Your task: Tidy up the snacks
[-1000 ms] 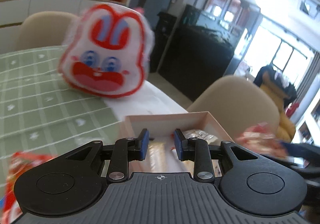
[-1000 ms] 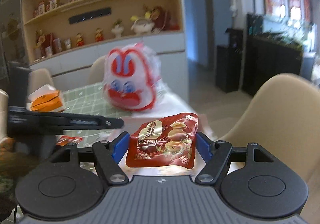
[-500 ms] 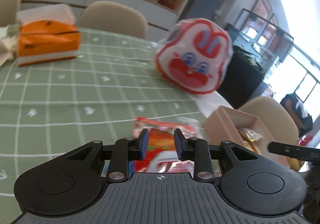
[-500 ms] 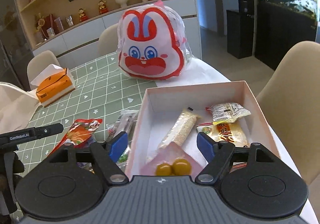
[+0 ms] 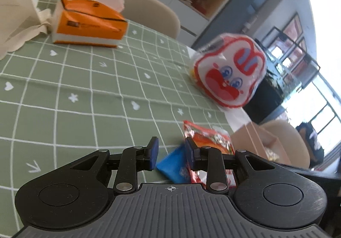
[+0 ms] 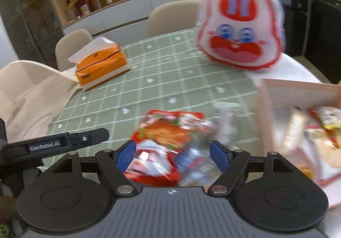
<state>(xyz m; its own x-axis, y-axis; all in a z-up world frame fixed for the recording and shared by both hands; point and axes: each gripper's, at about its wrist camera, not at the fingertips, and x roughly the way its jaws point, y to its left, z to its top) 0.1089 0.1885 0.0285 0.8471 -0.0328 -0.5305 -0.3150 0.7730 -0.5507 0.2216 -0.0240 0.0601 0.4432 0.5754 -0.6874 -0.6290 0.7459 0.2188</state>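
Snack packets, left wrist view: a red-and-orange packet lies on the green checked tablecloth, just beyond and right of the left gripper's right fingertip; a blue packet lies under the gap between the fingers, partly hidden by the right one
Left gripper, left wrist view: left gripper has its blue pads a narrow gap apart, nothing pinched between them, hovering above the blue packet
Box, left wrist view: pink cardboard box sits right of the red packet, near the table edge, its contents blurred
Other things, left wrist view: rabbit-face bag stands beyond the packets; orange tissue box far left

Snack packets, right wrist view: the red-and-orange packet lies directly ahead of the right gripper, reaching back under the gap between its fingers; a clear wrapper, blurred, lies just right of it
Right gripper, right wrist view: right gripper has its jaws wide apart and empty, above the loose packets; whether the pads touch any packet cannot be told through the blur
Box, right wrist view: the pink box sits right of the gripper with several packets inside, too blurred to name
Left gripper, right wrist view: seen side-on at the left edge, well left of the red packet
Other things, right wrist view: rabbit-face bag behind the box; tissue box far left
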